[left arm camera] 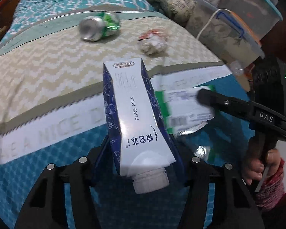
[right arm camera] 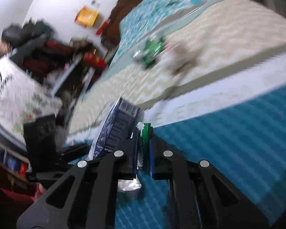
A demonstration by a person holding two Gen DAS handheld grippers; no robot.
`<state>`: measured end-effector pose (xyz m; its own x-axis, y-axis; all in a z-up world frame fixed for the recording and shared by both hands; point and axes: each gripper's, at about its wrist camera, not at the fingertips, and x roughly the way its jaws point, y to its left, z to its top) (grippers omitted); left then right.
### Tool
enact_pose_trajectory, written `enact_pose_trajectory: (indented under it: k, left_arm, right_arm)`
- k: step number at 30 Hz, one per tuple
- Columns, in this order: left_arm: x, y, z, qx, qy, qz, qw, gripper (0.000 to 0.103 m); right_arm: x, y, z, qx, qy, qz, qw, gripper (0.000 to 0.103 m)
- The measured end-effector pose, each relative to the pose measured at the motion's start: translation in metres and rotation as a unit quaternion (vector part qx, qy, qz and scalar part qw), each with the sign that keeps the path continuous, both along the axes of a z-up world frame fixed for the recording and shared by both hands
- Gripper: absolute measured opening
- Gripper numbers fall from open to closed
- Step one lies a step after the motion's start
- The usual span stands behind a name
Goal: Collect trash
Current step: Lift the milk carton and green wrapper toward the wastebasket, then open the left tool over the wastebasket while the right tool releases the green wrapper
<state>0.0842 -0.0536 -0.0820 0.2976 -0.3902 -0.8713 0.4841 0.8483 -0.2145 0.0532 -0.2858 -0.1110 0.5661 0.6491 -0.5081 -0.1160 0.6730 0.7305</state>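
Left gripper [left arm camera: 143, 152] is clenched on the milk carton [left arm camera: 132, 114]: fingers press both blue side panels near the cap end, white cap [left arm camera: 151, 181] nearest the camera, carton pointing away over the bed. Right gripper [right arm camera: 144, 148] is clenched on a flat green-and-white wrapper [right arm camera: 145, 143]; the left view shows one black finger [left arm camera: 209, 98] lying over the wrapper's printed face [left arm camera: 188, 108], just right of the carton, nearly touching its edge. In the right view the wrapper stands edge-on between the fingers, its silver end [right arm camera: 129, 186] sticking out near the camera, and the carton [right arm camera: 116, 126] sits just left of it. Loose trash on the far beige zigzag band of the blanket [left arm camera: 38, 72]: a crushed green can [left arm camera: 99, 27] lying on its side, and a crumpled paper wad [left arm camera: 152, 43] to its right, apart from it. Both are well apart from the grippers, with bare blanket between. Near zone is the blue patterned strip [right arm camera: 228, 143], open to the right of the right gripper. Bed's right edge is tight: stacked plastic bins [left arm camera: 238, 30] and a white cable [left arm camera: 209, 21] sit just beyond it. Bed's left side drops to a cluttered floor and shelves [right arm camera: 47, 57], blurred, details unclear.
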Motion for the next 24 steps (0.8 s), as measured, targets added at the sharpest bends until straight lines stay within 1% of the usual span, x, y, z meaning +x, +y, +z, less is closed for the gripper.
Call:
enact_pose_trajectory:
  k: [3, 5, 7, 9, 11, 13, 15, 19, 22, 24]
  left_arm:
    - [-0.001, -0.027, 0.008, -0.012, -0.003, -0.032, 0.9994, 0.054]
    - [-0.002, -0.054, 0.013, -0.022, -0.001, -0.064, 0.9977, 0.054]
    - [-0.003, -0.083, 0.016, -0.027, -0.001, -0.099, 0.9947, 0.053]
    - [-0.004, -0.119, 0.017, -0.025, -0.005, -0.139, 0.9899, 0.053]
    - [-0.005, -0.149, 0.015, -0.022, -0.004, -0.165, 0.9861, 0.052]
    - [-0.004, -0.179, 0.013, -0.017, -0.001, -0.184, 0.9828, 0.052]
    - [-0.006, -0.204, 0.016, -0.025, 0.005, -0.204, 0.9787, 0.052]
    - [-0.008, -0.253, 0.034, -0.051, -0.004, -0.234, 0.9708, 0.052]
    - [-0.008, -0.289, 0.049, -0.072, -0.012, -0.257, 0.9635, 0.052]
    - [-0.006, -0.317, 0.055, -0.079, -0.016, -0.271, 0.9594, 0.052]
  right_arm:
    - [-0.024, -0.052, -0.002, 0.014, -0.004, -0.073, 0.997, 0.011]
    - [-0.04, -0.085, -0.004, 0.023, -0.007, -0.117, 0.993, 0.011]
    - [-0.057, -0.116, -0.006, 0.031, -0.011, -0.159, 0.987, 0.011]
    - [-0.074, -0.144, -0.006, 0.037, -0.018, -0.198, 0.979, 0.011]
    - [-0.092, -0.168, -0.006, 0.041, -0.024, -0.234, 0.971, 0.011]
    - [-0.104, -0.187, -0.004, 0.045, -0.029, -0.26, 0.964, 0.011]
    - [-0.117, -0.208, -0.002, 0.046, -0.036, -0.287, 0.956, 0.011]
    - [-0.142, -0.248, 0.006, 0.046, -0.053, -0.329, 0.942, 0.011]
    - [-0.152, -0.273, 0.013, 0.044, -0.066, -0.359, 0.93, 0.011]
    - [-0.154, -0.289, 0.017, 0.037, -0.071, -0.377, 0.923, 0.011]
